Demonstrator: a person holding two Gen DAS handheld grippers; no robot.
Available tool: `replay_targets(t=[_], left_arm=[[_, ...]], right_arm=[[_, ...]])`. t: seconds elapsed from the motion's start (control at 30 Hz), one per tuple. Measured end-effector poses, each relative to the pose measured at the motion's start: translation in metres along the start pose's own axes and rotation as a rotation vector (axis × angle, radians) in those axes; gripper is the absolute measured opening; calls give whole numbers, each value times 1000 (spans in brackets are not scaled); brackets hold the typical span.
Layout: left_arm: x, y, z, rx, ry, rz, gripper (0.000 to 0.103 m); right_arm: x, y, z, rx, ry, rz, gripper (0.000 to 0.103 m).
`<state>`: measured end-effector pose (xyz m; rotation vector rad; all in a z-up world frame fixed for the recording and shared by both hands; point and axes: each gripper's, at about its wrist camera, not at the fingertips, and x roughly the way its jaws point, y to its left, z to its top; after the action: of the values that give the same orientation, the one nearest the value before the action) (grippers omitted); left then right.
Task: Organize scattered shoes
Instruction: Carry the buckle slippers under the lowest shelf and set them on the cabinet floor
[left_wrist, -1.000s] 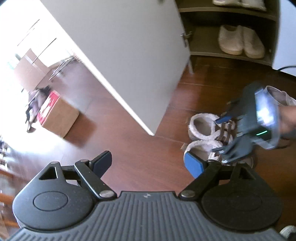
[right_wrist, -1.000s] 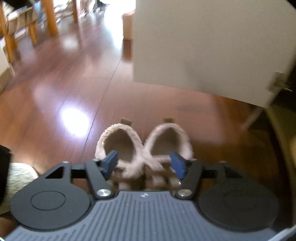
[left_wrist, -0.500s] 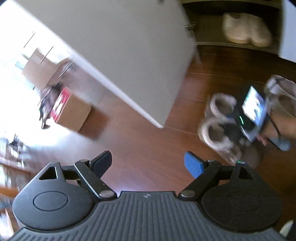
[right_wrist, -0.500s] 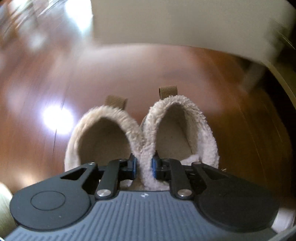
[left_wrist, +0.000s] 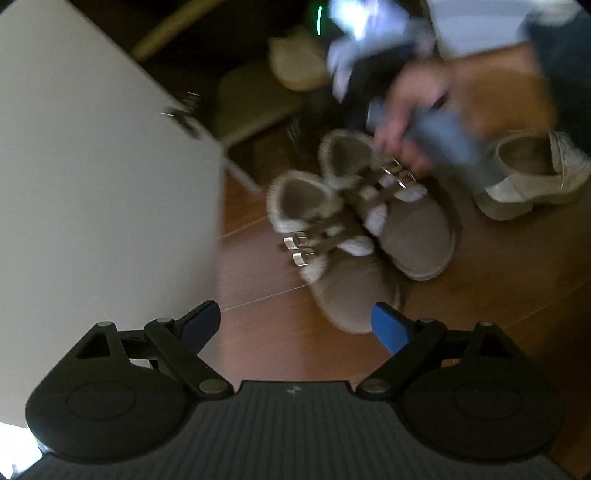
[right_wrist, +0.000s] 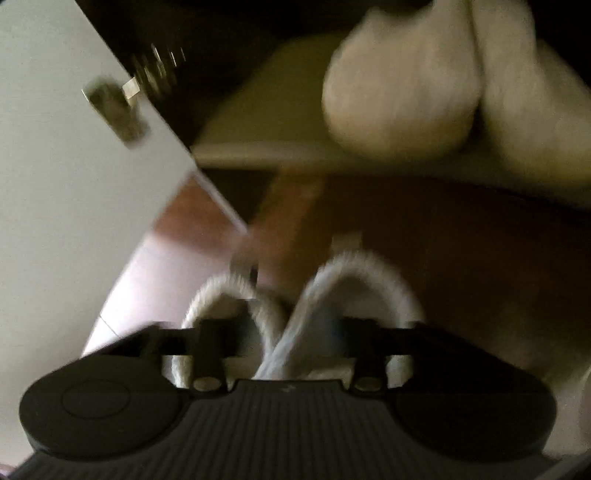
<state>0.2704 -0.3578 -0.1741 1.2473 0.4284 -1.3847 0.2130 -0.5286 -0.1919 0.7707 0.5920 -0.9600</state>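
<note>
A pair of taupe fleece-lined boots (left_wrist: 417, 236) with metal buckles lies on the wooden floor, toes toward me in the left wrist view. My left gripper (left_wrist: 295, 325) hovers open just in front of the nearer toe, nothing between its blue pads. A person's hand (left_wrist: 454, 96) holds the right gripper above the boots' openings, badly blurred. In the right wrist view the right gripper (right_wrist: 288, 332) has its jaws opening, one finger in each fleece collar (right_wrist: 354, 269), with the two inner collar walls between them.
A white cabinet door (left_wrist: 92, 184) stands open at the left, its edge close to the boots. Behind it a low shelf (right_wrist: 258, 144) carries pale slippers (right_wrist: 402, 92). Another light shoe (left_wrist: 532, 177) lies on the floor to the right of the boots.
My left gripper dropped and swung in toward the boots. The right gripper pinched the inner collars half a second ago, carried the boots toward the shelf, and now stands spread again.
</note>
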Motion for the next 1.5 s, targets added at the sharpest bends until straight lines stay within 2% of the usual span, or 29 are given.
replay_targets(t=[0.07, 0.1, 0.13, 0.17, 0.2, 0.27, 0.33, 0.43, 0.47, 0.53, 0.6, 0.7, 0.8, 0.87, 0.97, 1.1, 1.2, 1.27, 1.33, 1.43, 1.5], left_arm=[[33, -1, -7, -83, -10, -50, 85], [45, -1, -10, -120, -11, -73, 82], [56, 1, -13, -162, -8, -91, 72], [72, 2, -16, -227, -8, -107, 67], [84, 3, -19, -278, -15, -106, 67], [97, 5, -22, -309, -22, -99, 67], [109, 5, -23, -300, -21, -102, 68], [118, 5, -20, -276, -30, -132, 66], [119, 7, -18, -269, -38, -151, 60], [123, 11, -14, -266, -40, -183, 54], [129, 15, -6, -252, -47, -190, 52], [138, 13, 11, -119, -87, -160, 48], [147, 9, 28, 43, -115, -136, 46], [152, 10, 35, 103, -127, -123, 46], [161, 16, 44, 135, -139, -110, 48], [165, 23, 51, 157, -149, -68, 48], [155, 29, 46, 125, -147, -61, 47], [143, 31, 33, 75, -127, -96, 47], [134, 25, 18, 38, -93, -134, 47], [129, 13, 0, -7, -28, -214, 47], [127, -2, -11, -12, 7, -263, 47]], right_arm=[[-26, -6, -12, -61, -24, -5, 73], [-41, -8, -28, -87, -10, -14, 73], [-48, -10, -36, -99, 3, -17, 73], [-57, -8, -62, -138, 38, -28, 73], [-56, -10, -66, -159, 47, -43, 73], [-59, -5, -81, -183, 50, -73, 73], [-58, 1, -102, -188, 55, -95, 73], [-31, 6, -107, -206, 107, -160, 65], [-31, 3, -106, -194, 97, -148, 58], [-32, -3, -104, -167, 74, -120, 53], [-32, -7, -107, -112, 44, -138, 45], [-26, -6, -111, -24, 22, -183, 41], [-24, 0, -117, 55, -8, -233, 40], [-1, -3, -109, 88, -25, -252, 40], [16, -1, -102, 148, -55, -283, 40], [42, 2, -81, 182, -105, -320, 40], [52, -5, -63, 199, -110, -291, 41], [48, -14, -53, 201, -96, -249, 40], [37, -21, -50, 161, -83, -208, 45], [14, -23, -67, 46, -62, -205, 48], [5, -20, -84, -8, 3, -190, 45]])
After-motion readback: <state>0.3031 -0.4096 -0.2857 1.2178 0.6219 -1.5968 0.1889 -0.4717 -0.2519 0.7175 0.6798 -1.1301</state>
